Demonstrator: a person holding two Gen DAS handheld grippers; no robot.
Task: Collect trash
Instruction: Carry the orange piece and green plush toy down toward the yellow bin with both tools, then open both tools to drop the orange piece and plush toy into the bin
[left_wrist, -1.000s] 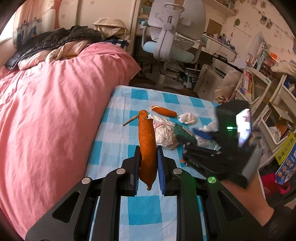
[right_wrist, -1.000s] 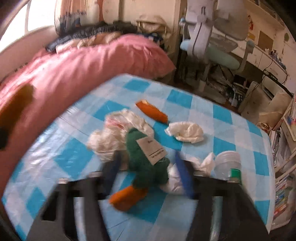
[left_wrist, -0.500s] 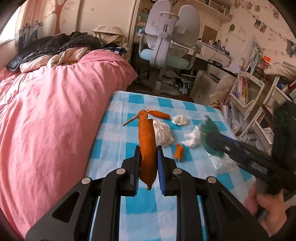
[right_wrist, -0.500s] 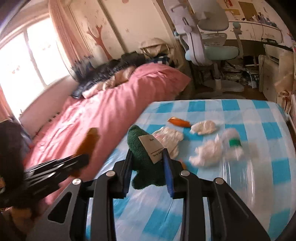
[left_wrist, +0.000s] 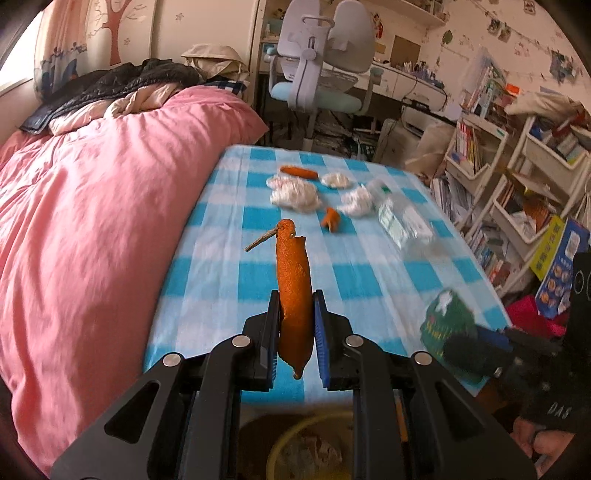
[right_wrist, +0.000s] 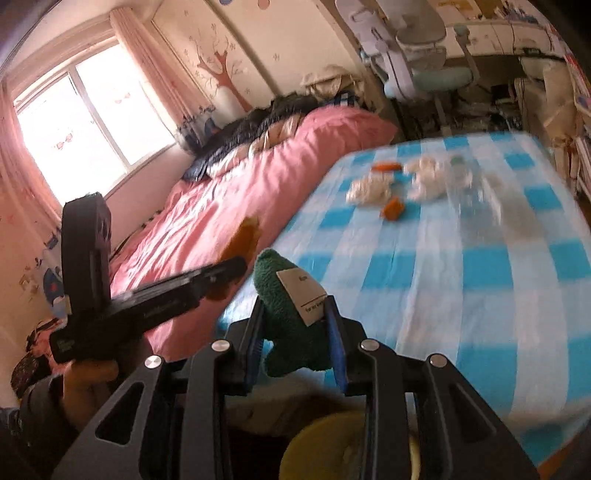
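The long orange peel strip with a dry stem (left_wrist: 293, 280) stands upright, clamped in the left gripper (left_wrist: 294, 332). The green fuzzy cloth piece with a white label (right_wrist: 293, 314) is pinched in the right gripper (right_wrist: 295, 339). Both hang above the yellow-rimmed bin (right_wrist: 325, 443), probably for dropping. The bin's inside is mostly hidden, and the far scraps are blurred.
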